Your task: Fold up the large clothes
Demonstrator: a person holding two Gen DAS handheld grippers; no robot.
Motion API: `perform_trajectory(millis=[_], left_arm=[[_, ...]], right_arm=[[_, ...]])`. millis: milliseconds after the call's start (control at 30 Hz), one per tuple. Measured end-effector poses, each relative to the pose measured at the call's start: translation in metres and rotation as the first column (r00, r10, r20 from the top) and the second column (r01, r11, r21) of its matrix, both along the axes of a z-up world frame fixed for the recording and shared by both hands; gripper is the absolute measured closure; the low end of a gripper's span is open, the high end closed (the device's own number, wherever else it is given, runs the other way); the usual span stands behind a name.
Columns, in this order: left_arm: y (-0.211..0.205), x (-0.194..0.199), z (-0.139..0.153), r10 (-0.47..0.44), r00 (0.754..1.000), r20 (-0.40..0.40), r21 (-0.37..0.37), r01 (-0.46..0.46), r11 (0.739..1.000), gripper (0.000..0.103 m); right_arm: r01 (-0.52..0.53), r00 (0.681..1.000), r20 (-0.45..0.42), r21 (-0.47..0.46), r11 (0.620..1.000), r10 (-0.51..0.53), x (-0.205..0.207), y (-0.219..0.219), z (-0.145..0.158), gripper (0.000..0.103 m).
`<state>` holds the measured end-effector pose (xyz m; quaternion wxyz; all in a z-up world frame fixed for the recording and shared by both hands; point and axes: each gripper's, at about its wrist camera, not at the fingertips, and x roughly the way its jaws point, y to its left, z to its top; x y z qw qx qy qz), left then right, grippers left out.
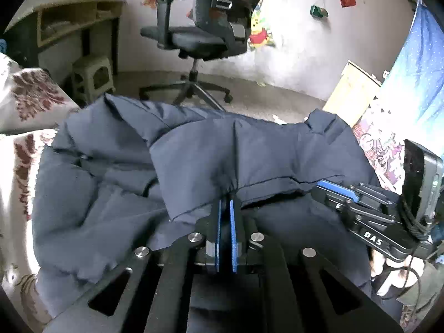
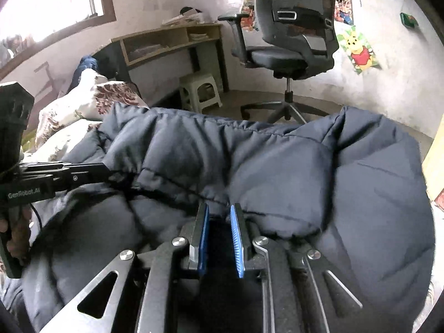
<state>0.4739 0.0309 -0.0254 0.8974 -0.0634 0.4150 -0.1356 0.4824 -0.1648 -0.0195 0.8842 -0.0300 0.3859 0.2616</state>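
Observation:
A dark navy padded jacket (image 1: 111, 166) lies spread over a bed, and a folded-over flap of it is raised toward both cameras. In the left wrist view my left gripper (image 1: 225, 201) is shut on the flap's hem, and a crease runs up from its tips. The right gripper (image 1: 324, 184) bites the same hem further right. In the right wrist view my right gripper (image 2: 219, 208) is shut on a bunched bit of the jacket (image 2: 360, 194) edge between its blue pads (image 2: 236, 238). The left gripper (image 2: 111, 170) reaches into the fabric from the left, its handle in a hand (image 2: 16, 233).
The bed has a floral cover (image 1: 16, 166) and a pillow (image 2: 91, 97). Beyond the bed stand an office chair (image 1: 199, 41), a plastic stool (image 1: 93, 79) and a desk with shelves (image 1: 72, 19). A blue spotted cloth (image 1: 416, 69) hangs at the right.

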Motion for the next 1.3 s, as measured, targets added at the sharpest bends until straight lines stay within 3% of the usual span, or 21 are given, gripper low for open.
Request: perform_trajectory(millis=[33, 100, 133, 333, 400, 533, 600, 633, 700, 900, 1300], left_arm=[[-0.001, -0.006, 0.005, 0.01, 1.0, 0.015, 0.009, -0.01, 1.0, 0.088], [-0.004, -0.012, 0.013, 0.029, 0.999, 0.043, 0.008, -0.029, 1.0, 0.055], [-0.002, -0.016, 0.017, 0.043, 0.997, 0.062, -0.002, -0.043, 0.999, 0.051], [-0.001, -0.033, 0.04, 0.121, 0.989, 0.09, -0.038, -0.118, 0.992, 0.046], [-0.001, -0.04, 0.05, 0.129, 0.986, 0.106, -0.029, -0.127, 0.992, 0.036], [-0.003, -0.054, 0.069, 0.147, 0.98, 0.13, -0.044, -0.143, 0.989, 0.027], [-0.004, -0.062, 0.08, 0.161, 0.977, 0.142, -0.05, -0.155, 0.987, 0.021], [-0.005, -0.068, 0.086, 0.171, 0.975, 0.144, -0.051, -0.165, 0.985, 0.018], [-0.004, -0.077, 0.094, 0.179, 0.972, 0.154, -0.056, -0.173, 0.983, 0.007], [-0.012, -0.114, 0.124, 0.174, 0.959, 0.224, -0.043, -0.168, 0.985, 0.004], [-0.028, -0.192, 0.166, 0.169, 0.941, 0.293, -0.041, -0.165, 0.986, 0.002]], right_arm=[[-0.001, 1.0, 0.006, 0.004, 1.0, 0.001, -0.003, -0.001, 0.004, 0.086], [0.004, 1.0, 0.023, 0.014, 1.0, -0.004, -0.01, -0.003, 0.012, 0.053], [0.014, 0.999, 0.039, 0.024, 1.0, -0.015, -0.014, -0.004, 0.018, 0.048], [0.062, 0.992, 0.105, 0.048, 0.997, -0.067, -0.035, -0.01, 0.05, 0.044], [0.075, 0.988, 0.131, 0.038, 0.996, -0.079, -0.043, -0.013, 0.062, 0.035], [0.088, 0.982, 0.162, 0.05, 0.995, -0.095, -0.059, -0.019, 0.084, 0.023], [0.095, 0.98, 0.172, 0.064, 0.993, -0.105, -0.068, -0.022, 0.094, 0.002], [0.097, 0.979, 0.173, 0.07, 0.993, -0.108, -0.072, -0.024, 0.098, 0.0], [0.096, 0.978, 0.176, 0.083, 0.992, -0.11, -0.083, -0.029, 0.107, 0.0], [0.094, 0.973, 0.203, 0.092, 0.991, -0.111, -0.119, -0.036, 0.129, 0.0], [0.128, 0.963, 0.217, 0.143, 0.981, -0.157, -0.19, -0.057, 0.17, 0.0]])
